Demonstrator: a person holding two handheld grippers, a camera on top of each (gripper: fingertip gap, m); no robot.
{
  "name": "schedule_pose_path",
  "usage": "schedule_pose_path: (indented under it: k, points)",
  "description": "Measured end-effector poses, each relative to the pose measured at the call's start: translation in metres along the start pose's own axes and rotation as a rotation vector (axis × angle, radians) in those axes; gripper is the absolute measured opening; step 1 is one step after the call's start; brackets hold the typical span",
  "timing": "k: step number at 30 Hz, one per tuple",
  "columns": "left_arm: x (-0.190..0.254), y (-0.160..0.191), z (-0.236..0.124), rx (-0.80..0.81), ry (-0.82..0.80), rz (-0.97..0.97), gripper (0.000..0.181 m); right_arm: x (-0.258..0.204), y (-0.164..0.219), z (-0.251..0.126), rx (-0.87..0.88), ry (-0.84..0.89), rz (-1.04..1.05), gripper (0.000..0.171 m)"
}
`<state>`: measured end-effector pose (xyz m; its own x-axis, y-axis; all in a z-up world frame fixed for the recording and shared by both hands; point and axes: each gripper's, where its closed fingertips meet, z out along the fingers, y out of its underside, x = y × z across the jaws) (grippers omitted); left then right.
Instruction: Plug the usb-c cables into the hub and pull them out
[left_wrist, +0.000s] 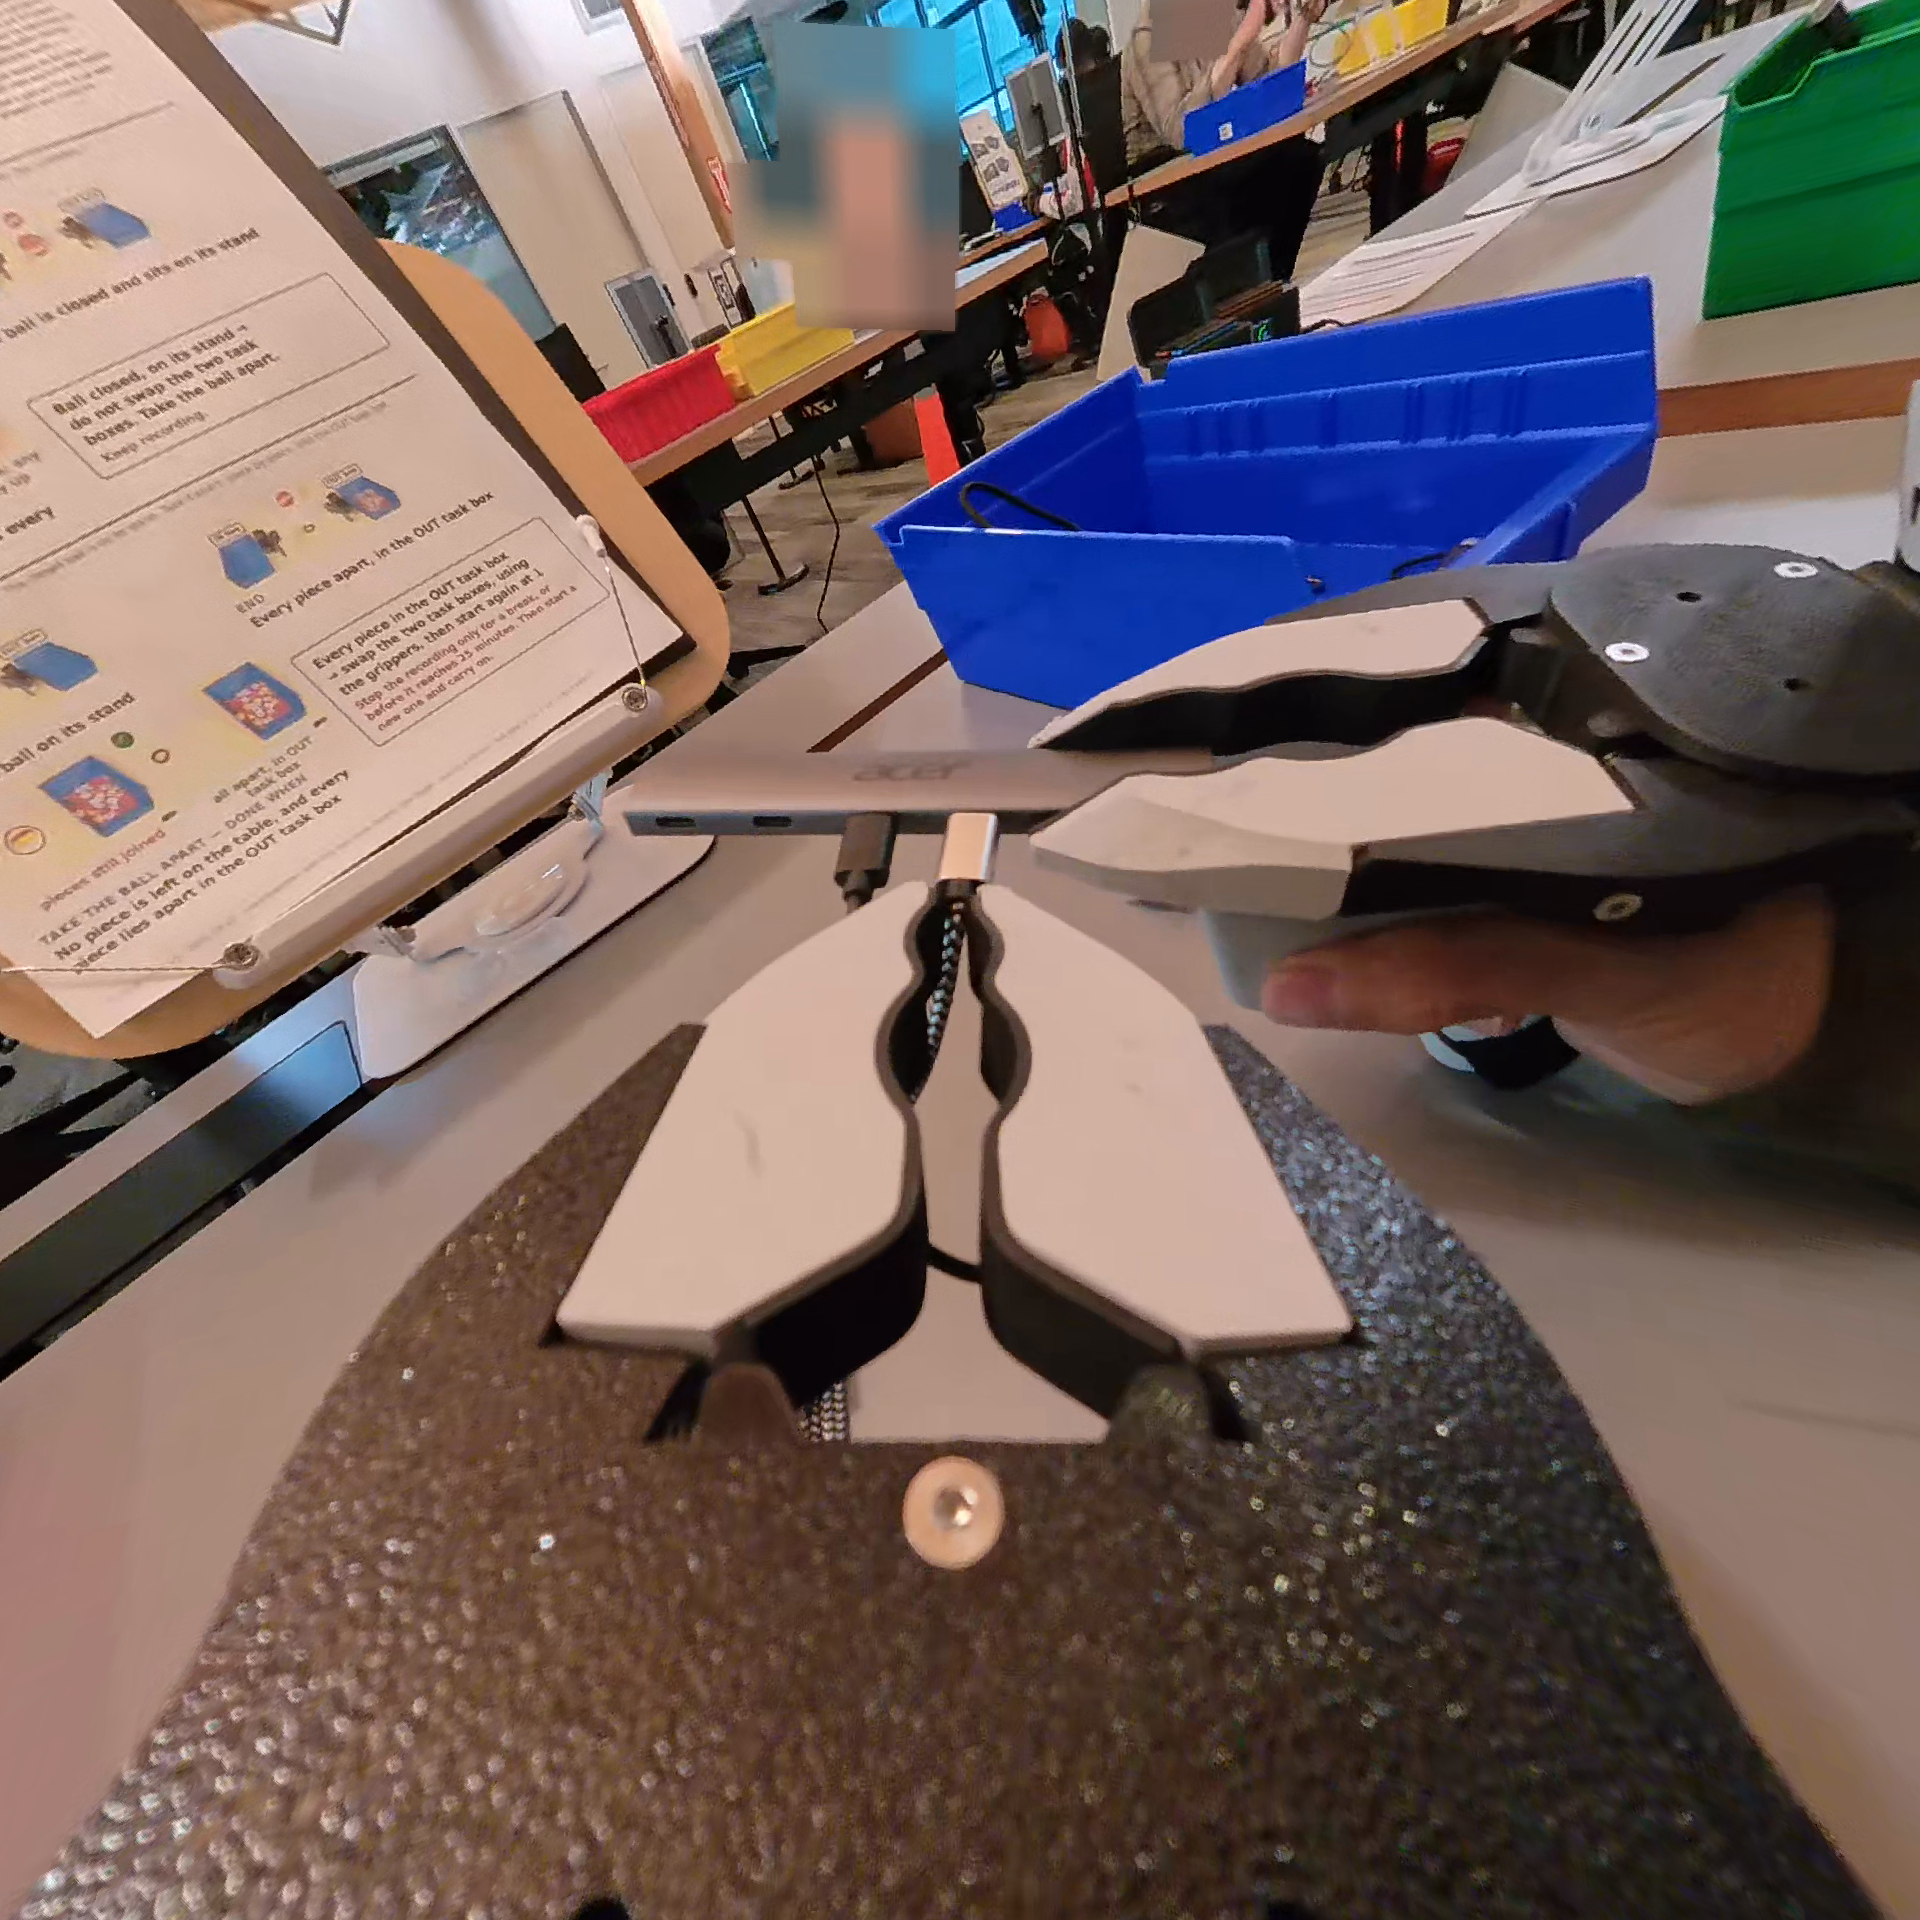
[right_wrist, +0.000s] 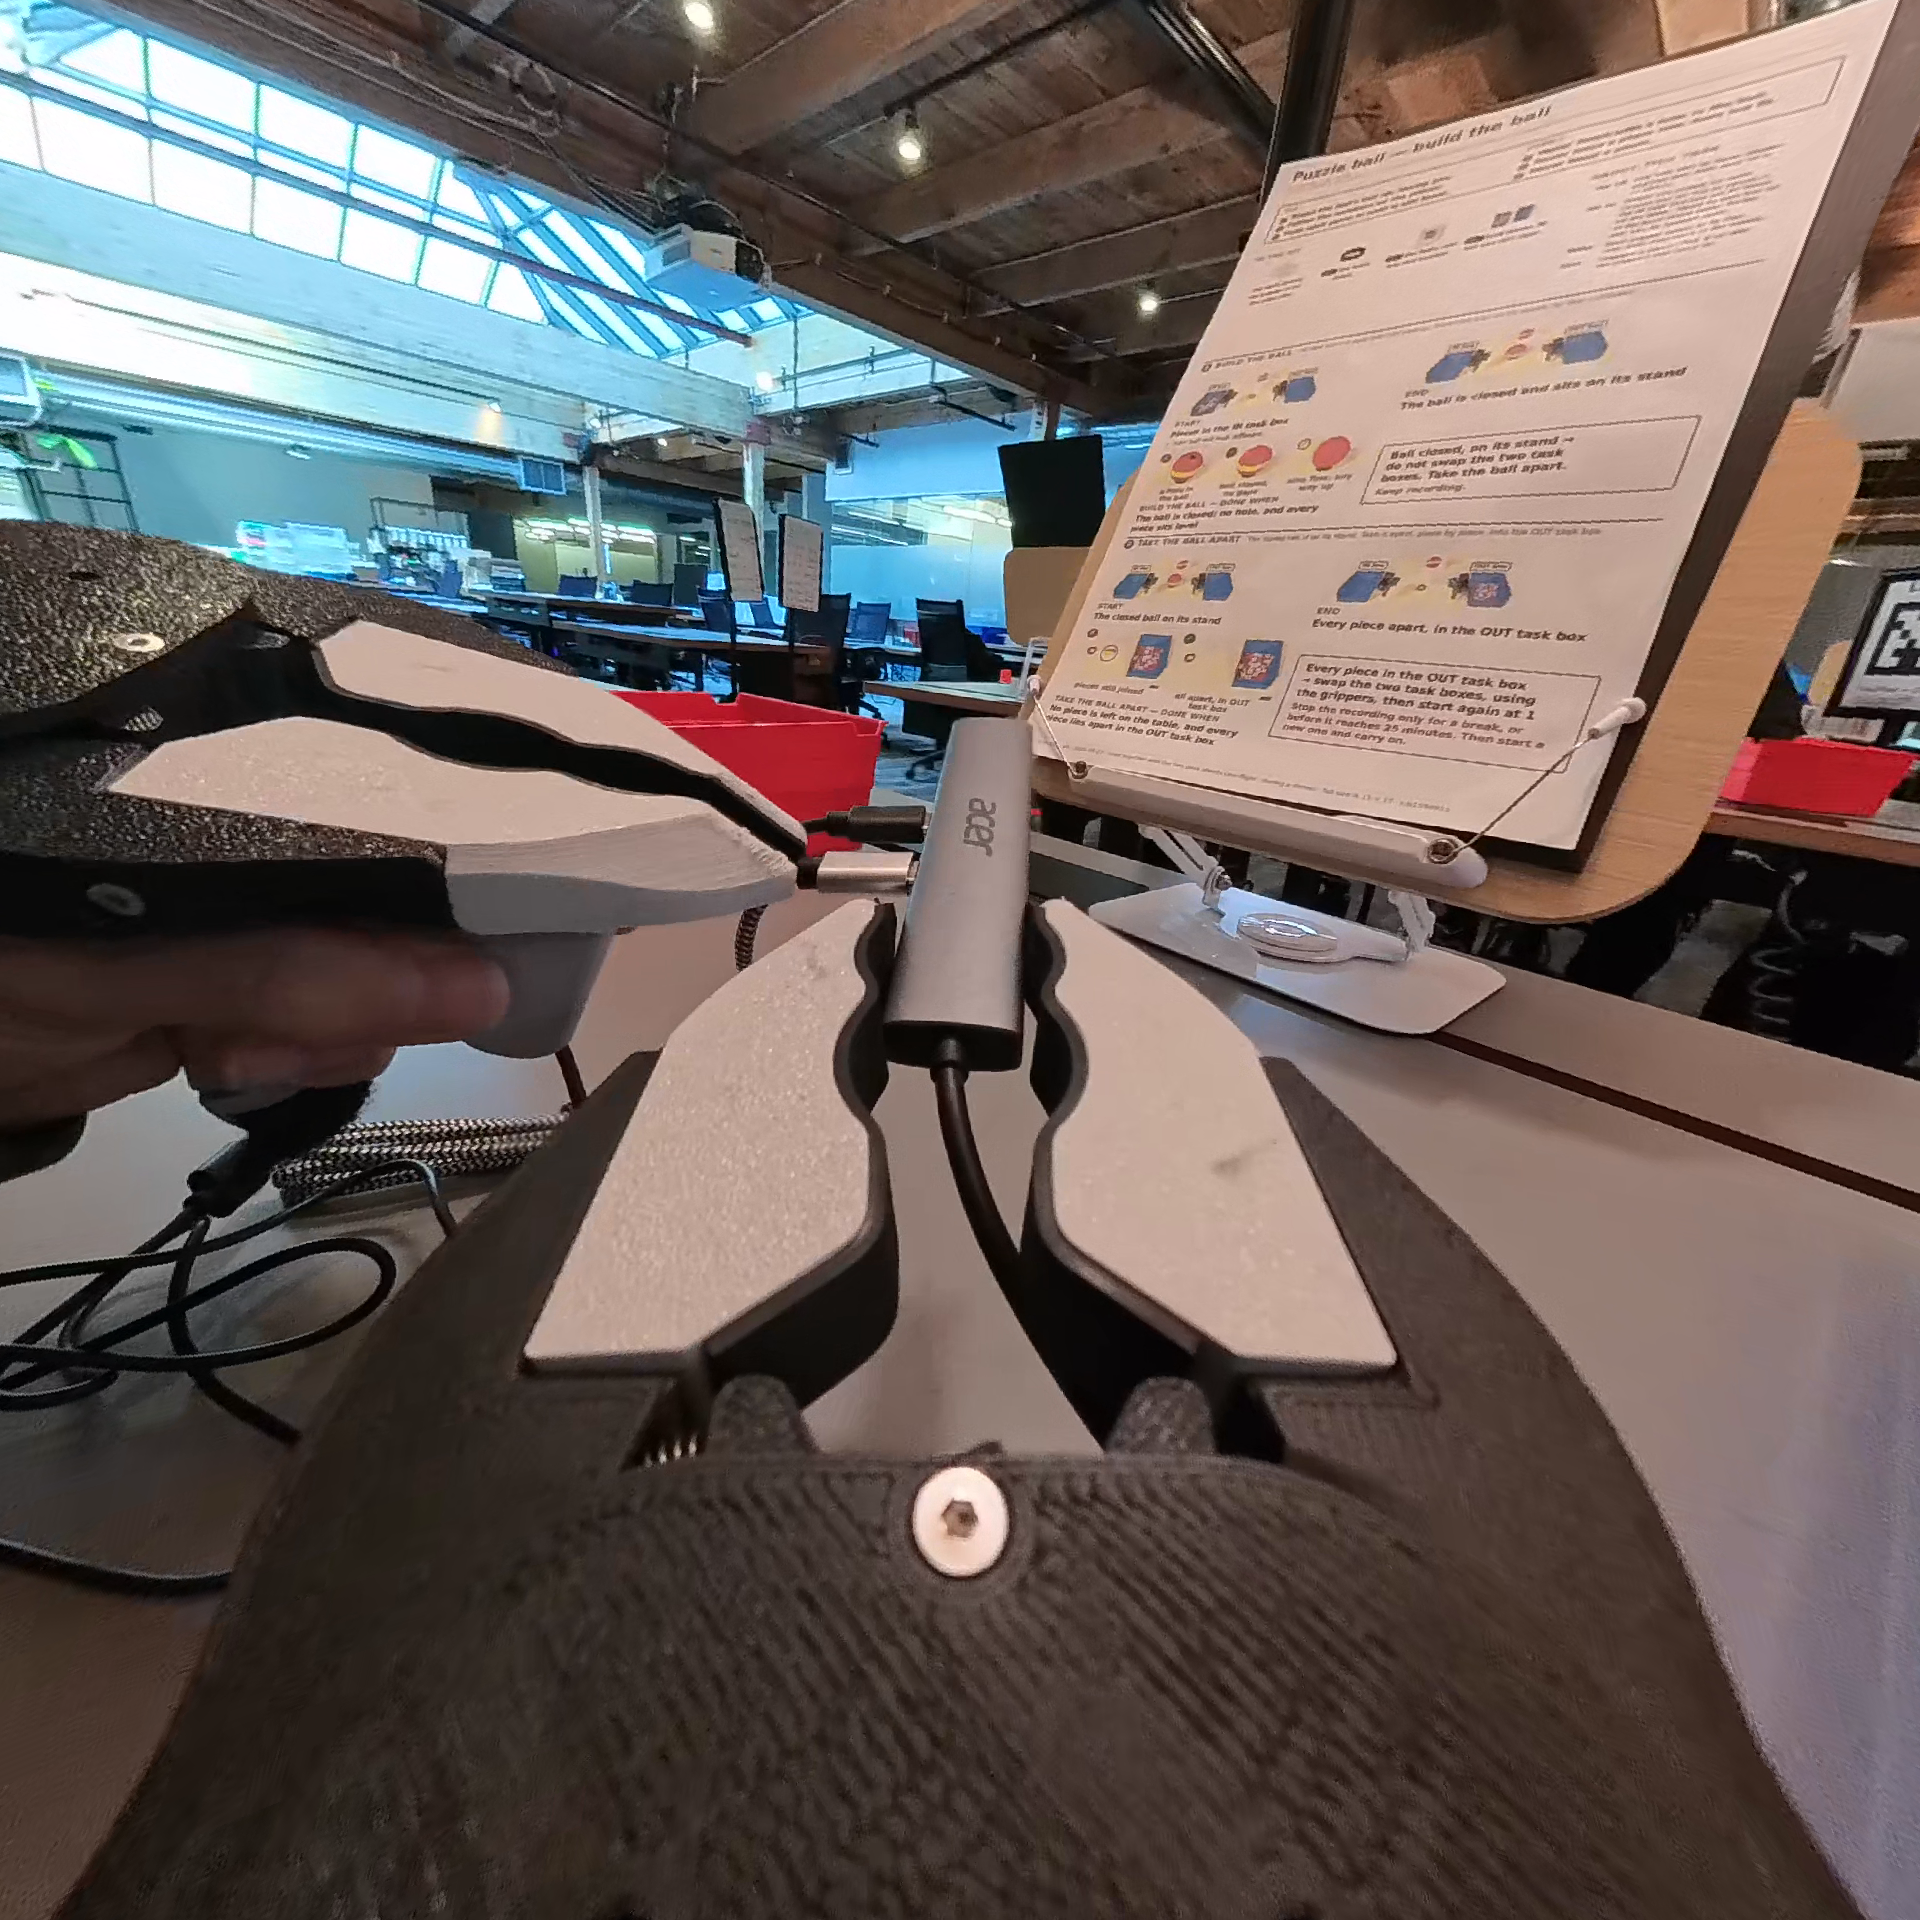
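Observation:
A slim grey hub (left_wrist: 831, 781) is held above the table by my right gripper (right_wrist: 956, 920), which is shut on the hub's (right_wrist: 961, 894) cable end. My left gripper (left_wrist: 951, 899) is shut on a braided cable (left_wrist: 940, 997) just behind its silver plug (left_wrist: 968, 844), which sits in a port on the hub's side. A black plug (left_wrist: 864, 844) sits in the port beside it. Two ports to the left are empty. In the right wrist view the left gripper (right_wrist: 795, 857) comes in from the left, with the silver plug (right_wrist: 862, 871) and black plug (right_wrist: 883, 823) in the hub.
A blue bin (left_wrist: 1299, 520) with a black cable stands behind the hub. A tilted instruction sheet on a wooden stand (right_wrist: 1455, 520) is close behind. Loose black and braided cables (right_wrist: 312, 1174) lie on the grey table (right_wrist: 1558, 1195). A green bin (left_wrist: 1818, 177) sits far right. Left and right tips are no more than a few centimetres apart.

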<state>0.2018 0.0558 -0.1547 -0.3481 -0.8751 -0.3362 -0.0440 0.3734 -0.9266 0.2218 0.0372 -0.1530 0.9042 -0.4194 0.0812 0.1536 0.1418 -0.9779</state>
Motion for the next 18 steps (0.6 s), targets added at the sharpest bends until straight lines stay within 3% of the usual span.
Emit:
schedule_pose_path:
  k: [10,12,15,18]
  points:
    - [0.0,-0.002,-0.001,0.038,0.027,-0.114,0.003,0.001,0.0,0.001,-0.001,-0.011,0.017,0.024]
    - [-0.005,-0.009,-0.013,0.088,0.036,-0.167,0.013,0.001,-0.001,0.0,0.002,0.003,0.015,0.024]
    - [-0.047,-0.015,-0.045,0.174,-0.091,-0.233,0.017,0.004,-0.007,-0.002,0.001,0.002,0.007,0.024]
    - [-0.1,0.012,-0.075,0.136,-0.26,-0.255,0.024,0.005,-0.032,-0.003,0.016,-0.019,-0.052,0.024]
